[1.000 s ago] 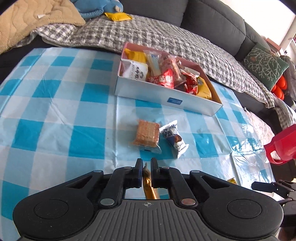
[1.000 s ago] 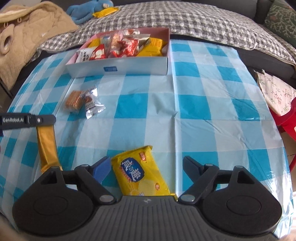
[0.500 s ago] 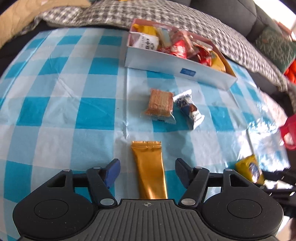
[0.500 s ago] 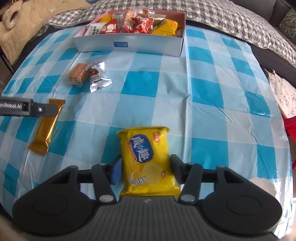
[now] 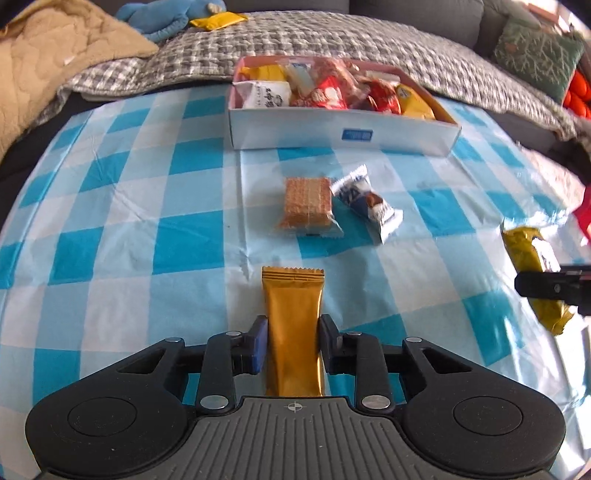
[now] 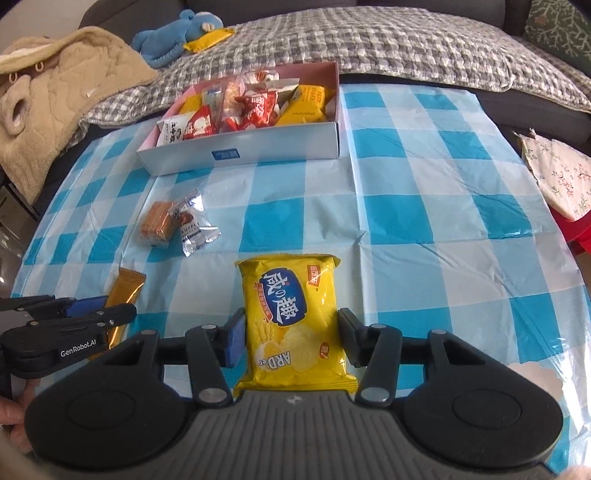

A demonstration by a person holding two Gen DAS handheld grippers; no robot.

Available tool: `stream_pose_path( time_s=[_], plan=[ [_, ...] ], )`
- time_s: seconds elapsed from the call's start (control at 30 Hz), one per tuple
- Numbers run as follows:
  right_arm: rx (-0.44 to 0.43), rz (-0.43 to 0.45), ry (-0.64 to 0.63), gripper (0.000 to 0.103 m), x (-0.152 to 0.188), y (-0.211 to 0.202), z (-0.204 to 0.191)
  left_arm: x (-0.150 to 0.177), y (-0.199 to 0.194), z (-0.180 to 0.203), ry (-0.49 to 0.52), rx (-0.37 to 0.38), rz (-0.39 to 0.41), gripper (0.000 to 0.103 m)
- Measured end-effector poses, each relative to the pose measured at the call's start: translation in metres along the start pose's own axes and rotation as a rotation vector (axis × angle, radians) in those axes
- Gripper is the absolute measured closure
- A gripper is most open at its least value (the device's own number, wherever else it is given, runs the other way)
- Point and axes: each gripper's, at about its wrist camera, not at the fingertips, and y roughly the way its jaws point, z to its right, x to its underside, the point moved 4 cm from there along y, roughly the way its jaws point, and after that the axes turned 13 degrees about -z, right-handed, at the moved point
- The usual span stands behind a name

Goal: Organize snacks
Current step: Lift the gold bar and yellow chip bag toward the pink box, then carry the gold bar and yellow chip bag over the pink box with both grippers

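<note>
A gold bar wrapper sits between the fingers of my left gripper, which is shut on it just above the checked cloth. A yellow chip bag sits between the fingers of my right gripper, which is shut on its sides. The snack box stands at the far side, full of packets; it also shows in the right wrist view. A wafer pack and a silver-blue packet lie between me and the box.
The blue-checked tablecloth covers the table. A grey checked blanket, a tan fleece and a blue plush toy lie behind on the sofa. A red object stands off the right edge.
Both grippers have closed: the left onto the gold bar after opening and setting it flat, the right onto the yellow chip bag. Both views have shifted closer over the snacks.
</note>
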Motion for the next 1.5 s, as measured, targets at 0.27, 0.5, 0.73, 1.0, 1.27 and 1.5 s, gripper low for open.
stream_pose_path(
  time_s=[0.27, 0.5, 0.73, 1.0, 1.27, 1.5],
  plan=[
    [-0.042, 0.036, 0.045, 0.055, -0.004, -0.005, 0.003, -0.013, -0.011, -0.016, -0.067, 0.014, 0.043, 0.077],
    [-0.023, 0.043, 0.074, 0.055, -0.006, -0.004, 0.006, -0.017, -0.017, -0.014, -0.047, -0.021, 0.075, 0.077],
    [-0.012, 0.045, 0.090, 0.055, -0.008, -0.002, 0.007, -0.020, -0.018, -0.009, -0.020, -0.057, 0.085, 0.077],
    [-0.019, 0.041, 0.094, 0.055, -0.009, -0.002, 0.005, -0.024, -0.032, 0.001, -0.022, -0.083, 0.097, 0.077],
    [-0.066, 0.095, 0.149, 0.055, -0.008, -0.021, 0.014, -0.021, -0.061, 0.005, -0.060, -0.093, 0.117, 0.077],
    [-0.103, 0.159, 0.196, 0.055, -0.005, -0.042, 0.014, -0.025, -0.121, -0.001, -0.127, -0.042, 0.166, 0.077]
  ],
)
